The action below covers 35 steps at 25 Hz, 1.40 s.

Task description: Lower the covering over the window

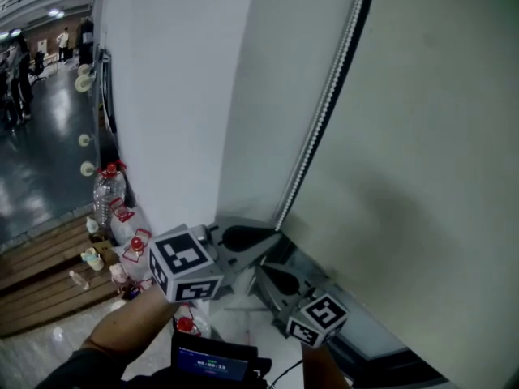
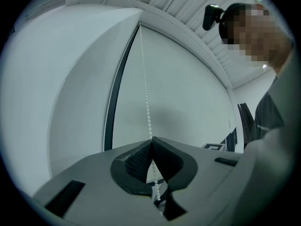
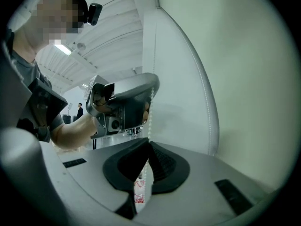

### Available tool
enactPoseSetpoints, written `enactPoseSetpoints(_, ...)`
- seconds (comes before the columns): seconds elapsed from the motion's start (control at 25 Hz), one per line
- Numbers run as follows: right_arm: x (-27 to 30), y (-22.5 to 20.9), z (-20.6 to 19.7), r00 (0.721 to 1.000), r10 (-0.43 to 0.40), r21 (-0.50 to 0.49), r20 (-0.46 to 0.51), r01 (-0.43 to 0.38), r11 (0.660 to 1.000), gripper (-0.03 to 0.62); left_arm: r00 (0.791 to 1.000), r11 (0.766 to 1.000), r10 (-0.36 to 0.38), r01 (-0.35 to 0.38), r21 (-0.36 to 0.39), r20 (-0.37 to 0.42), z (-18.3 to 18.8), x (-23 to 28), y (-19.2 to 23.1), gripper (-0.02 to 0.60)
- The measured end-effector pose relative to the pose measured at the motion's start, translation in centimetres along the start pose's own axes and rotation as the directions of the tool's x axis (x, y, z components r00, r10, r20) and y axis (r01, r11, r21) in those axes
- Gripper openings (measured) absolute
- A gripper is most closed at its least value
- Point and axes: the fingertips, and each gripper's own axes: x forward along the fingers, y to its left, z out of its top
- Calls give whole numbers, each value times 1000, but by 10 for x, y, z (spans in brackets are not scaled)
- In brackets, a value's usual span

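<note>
A pale roller blind (image 1: 422,136) fills the right side of the head view, hanging flat over the window. A white wall (image 1: 178,96) stands to its left. Between them, along the blind's dark edge, a white bead chain (image 1: 324,104) runs down toward the two grippers.

The left gripper (image 1: 274,235) meets the chain at its lower visible end. In the left gripper view its jaws are pressed together on the bead chain (image 2: 145,93), and a second strand runs beside the dark edge further left. The right gripper (image 1: 261,267) sits just below and near the left one. Its own view shows its jaws likewise clamped on the chain (image 3: 151,112) — the same strand drops to it from the left gripper (image 3: 127,102) above.

Clear water bottles (image 1: 108,189) with red caps stand on the floor by the wall's foot, beside a wooden pallet (image 1: 40,274).
</note>
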Motion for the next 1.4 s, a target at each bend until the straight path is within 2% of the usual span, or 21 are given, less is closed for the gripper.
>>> enactPoseSetpoints(0.44,-1,11,-29,1000,18,22,-3,-18,1000,-9,1000,1000,13,-13,-18,-27,-29,-11,-9,-2)
enactPoseSetpoints(0.68,-1,13,-50,1000,-2,11,-6,2,1000,-9,998,998,41,-43,-39,-37,-50,-13,-12,-2)
enactPoseSetpoints(1.16,3,14,-124,998,-45,66,-53,48,997,-9,997,995,54,-58,-77,-53,-120,-19,-14,-2)
enactPoseSetpoints(1.28,1,14,-144,995,-50,72,-84,56,996,-11,997,996,53,-57,-67,-56,-122,-17,-16,-2)
enactPoseSetpoints(1.4,-1,12,-147,996,-57,108,-68,64,992,-12,997,998,46,-49,-40,-69,-121,-15,-20,-2)
